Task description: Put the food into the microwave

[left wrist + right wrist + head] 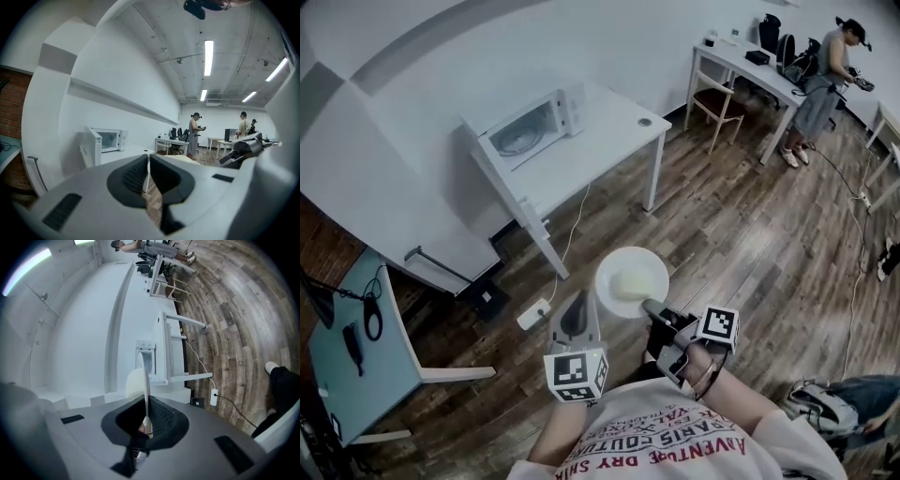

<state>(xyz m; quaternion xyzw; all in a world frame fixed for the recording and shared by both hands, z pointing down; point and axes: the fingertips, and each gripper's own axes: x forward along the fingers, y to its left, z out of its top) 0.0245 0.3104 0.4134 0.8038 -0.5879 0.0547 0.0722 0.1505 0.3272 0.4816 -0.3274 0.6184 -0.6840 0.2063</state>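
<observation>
1. Right gripper (650,307) is clenched on the plate rim, at the plate's 4 o'clock. Left gripper (578,317) is closed on nothing and sits just beside the plate at its 8 o'clock.
2. Table (609,141) stands at 11 o'clock from the plate, well apart from it. Risk: a low approach would knock the plate against the table's near edge.
3. Microwave (530,129) sits on the table's left end. Its door is open and the turntable is visible in the cavity. Risk: an off-line entry would catch the plate on the door or the cavity frame, because the grip is on one side only and steers poorly.
4. Plate (609,262) is carried in the air, roughly level, and held by one edge. Risk: it could pivot or sag in the jaws, since all the load hangs beyond the clamp. The free left gripper could steady the far rim.
5. Power strip (534,314) lies with its cable on the floor at the plate's 8 o'clock, near the table leg. Risk: a foot catching it would jolt the carry.
6. Food (630,281) is a pale rounded lump resting loose on the plate's middle. Risk: any tilt or sudden stop could slide it off.
</observation>
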